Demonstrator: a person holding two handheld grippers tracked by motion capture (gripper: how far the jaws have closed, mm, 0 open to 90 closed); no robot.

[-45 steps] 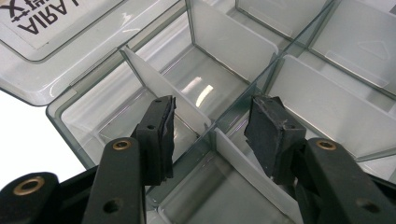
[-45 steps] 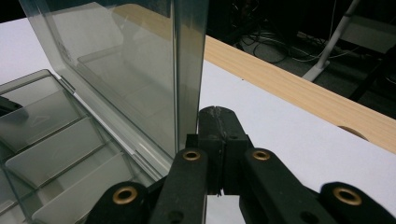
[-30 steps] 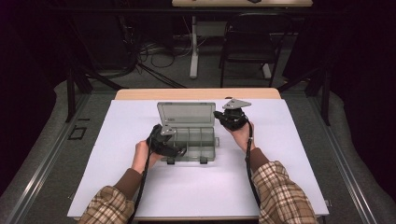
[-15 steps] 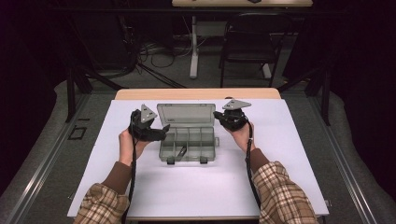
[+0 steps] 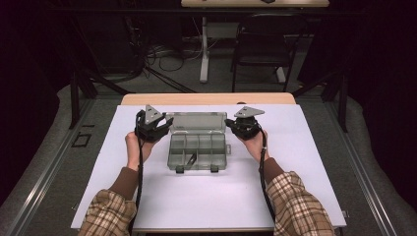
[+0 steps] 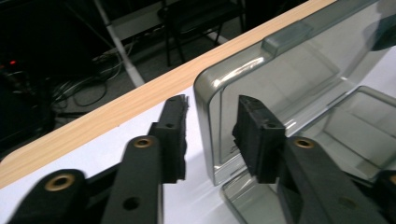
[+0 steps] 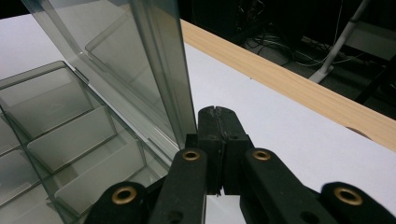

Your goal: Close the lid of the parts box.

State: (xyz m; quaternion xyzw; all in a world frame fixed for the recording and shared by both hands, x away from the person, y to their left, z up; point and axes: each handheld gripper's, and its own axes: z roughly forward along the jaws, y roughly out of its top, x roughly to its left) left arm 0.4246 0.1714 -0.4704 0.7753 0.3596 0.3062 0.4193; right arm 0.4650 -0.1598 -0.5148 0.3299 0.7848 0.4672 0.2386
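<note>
**Around the Work Surface**

A white sheet covered most of the table, and a strip of light wooden tabletop showed along its far edge. Beyond the table stood a dark chair on a grey floor. Just beside the chair, to its left in the high view, rose a white table leg with a flat foot. A tangle of dark cables lay on the floor to the left of that leg. A second pale tabletop ran along the top edge of the high view. Black curtains closed in both sides. In the left gripper view a small red light glowed in the dark background.
</note>
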